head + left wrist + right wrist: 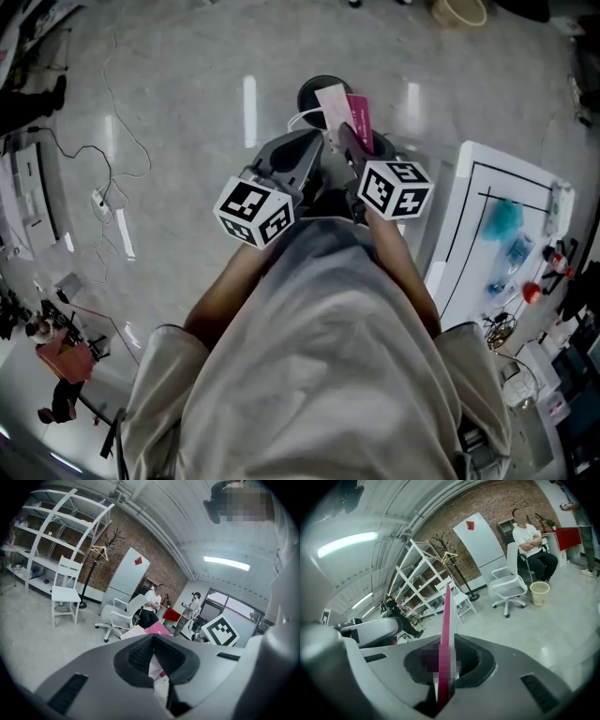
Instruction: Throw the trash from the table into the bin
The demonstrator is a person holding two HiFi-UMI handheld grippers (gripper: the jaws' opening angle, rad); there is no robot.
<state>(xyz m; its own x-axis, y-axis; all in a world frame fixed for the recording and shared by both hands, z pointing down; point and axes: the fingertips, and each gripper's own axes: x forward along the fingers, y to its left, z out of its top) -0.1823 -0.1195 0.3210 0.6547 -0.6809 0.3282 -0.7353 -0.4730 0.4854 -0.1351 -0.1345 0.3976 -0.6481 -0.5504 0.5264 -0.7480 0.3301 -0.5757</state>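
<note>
Left tongs point(153, 644) closed; right tongs point(345, 141) pinching card point(446, 620) (both forward).

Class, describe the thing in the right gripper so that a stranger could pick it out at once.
Find the white table at the right, then the marker cube beside it. Just past that cube, the right gripper pinches a flat packet in front of the dark bin. It alone is bright pink.
</note>
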